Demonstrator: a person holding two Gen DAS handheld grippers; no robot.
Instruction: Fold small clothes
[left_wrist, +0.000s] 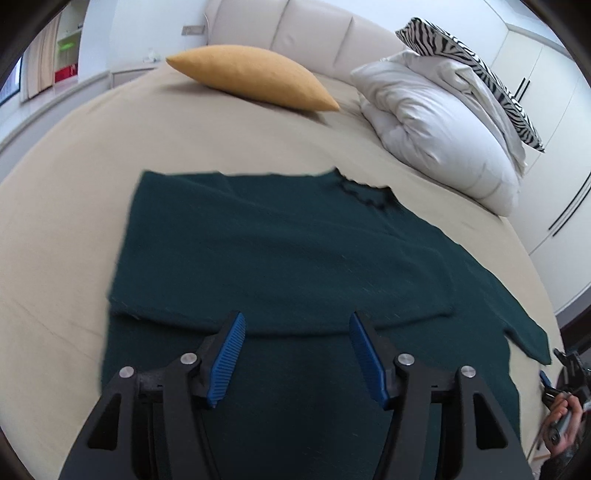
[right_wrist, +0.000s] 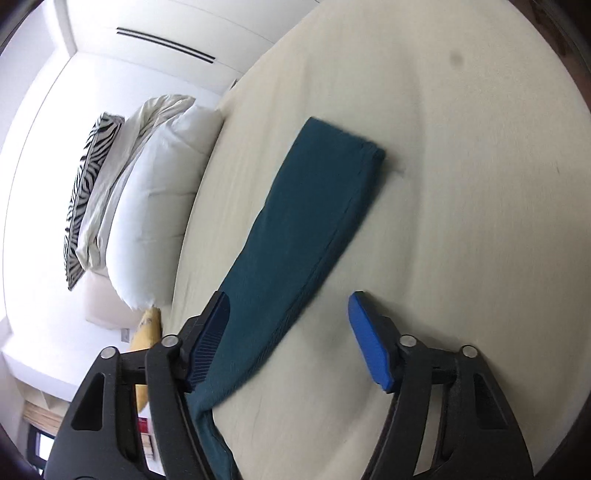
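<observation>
A dark green long-sleeved top (left_wrist: 280, 258) lies spread on the beige bed (left_wrist: 66, 206), with one part folded over its body. My left gripper (left_wrist: 297, 356) is open and empty just above the top's near part. In the right wrist view the top's sleeve (right_wrist: 306, 221) stretches out flat across the sheet (right_wrist: 461, 184). My right gripper (right_wrist: 288, 332) is open and empty above the sleeve's near end. The right gripper and the hand holding it also show at the left wrist view's right edge (left_wrist: 565, 384).
A yellow cushion (left_wrist: 255, 77) lies at the head of the bed. A white folded duvet (left_wrist: 439, 125) with a zebra-print pillow (left_wrist: 476, 70) sits at the far right. White wardrobes (left_wrist: 546, 110) stand beyond the bed.
</observation>
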